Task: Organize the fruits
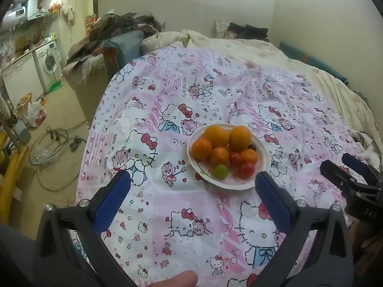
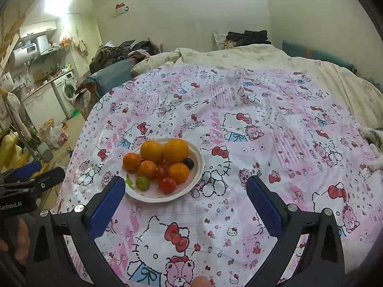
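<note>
A: Left gripper (image 1: 192, 179) spread wide, nothing between its blue pads (image 1: 112, 201); it hangs over the patterned cloth (image 1: 167, 95) in the lower part of its own view.

B: Right gripper (image 2: 185, 186)?

A: Jaws fully apart, empty. Its left pad sits just beside the near-left rim of the white plate (image 2: 191, 186) in that view.

B: Fruit location?

A: All on the plate (image 1: 263, 169), centre of the left view, left of centre in the right view. Two large oranges (image 1: 216, 135) at the back, smaller orange fruits (image 1: 201, 148) in front, red tomatoes (image 1: 246, 169), one green fruit (image 1: 220, 171) at the near rim, one dark fruit (image 2: 189, 162) at the right rim.

B: Surface?

A: Cloth spread over a bed (image 1: 239, 40). Washing machine (image 1: 50, 64) upper left.
</note>
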The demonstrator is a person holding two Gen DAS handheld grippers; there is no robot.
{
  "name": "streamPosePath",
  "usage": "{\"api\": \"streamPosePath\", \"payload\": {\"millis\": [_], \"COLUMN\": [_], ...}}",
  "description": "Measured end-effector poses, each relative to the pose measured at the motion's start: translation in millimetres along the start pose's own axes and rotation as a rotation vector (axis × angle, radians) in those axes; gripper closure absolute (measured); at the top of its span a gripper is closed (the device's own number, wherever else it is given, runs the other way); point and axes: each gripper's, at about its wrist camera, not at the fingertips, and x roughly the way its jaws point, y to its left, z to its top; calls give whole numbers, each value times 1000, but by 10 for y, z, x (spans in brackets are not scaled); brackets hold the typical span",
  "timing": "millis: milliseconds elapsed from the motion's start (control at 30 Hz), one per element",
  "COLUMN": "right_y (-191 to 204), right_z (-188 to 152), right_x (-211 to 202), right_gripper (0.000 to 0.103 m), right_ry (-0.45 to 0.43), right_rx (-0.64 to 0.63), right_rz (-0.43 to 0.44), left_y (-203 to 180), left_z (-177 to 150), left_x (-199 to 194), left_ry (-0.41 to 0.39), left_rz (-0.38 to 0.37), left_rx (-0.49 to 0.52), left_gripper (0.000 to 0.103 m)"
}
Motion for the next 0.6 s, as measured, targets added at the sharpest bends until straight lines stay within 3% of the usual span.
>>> {"api": "streamPosePath", "payload": {"millis": [600], "right_y": [-25], "right_z": [-17], "right_x": [119], "right_gripper": [0], "right_ry": [25], "right_rx": [32], "right_rz": [4], "left_y": [-23], "left_z": [-1], "left_x": [47], "left_ry": [12], "left_rz": [6], "left_rx": [2], "left_gripper": [0]}}
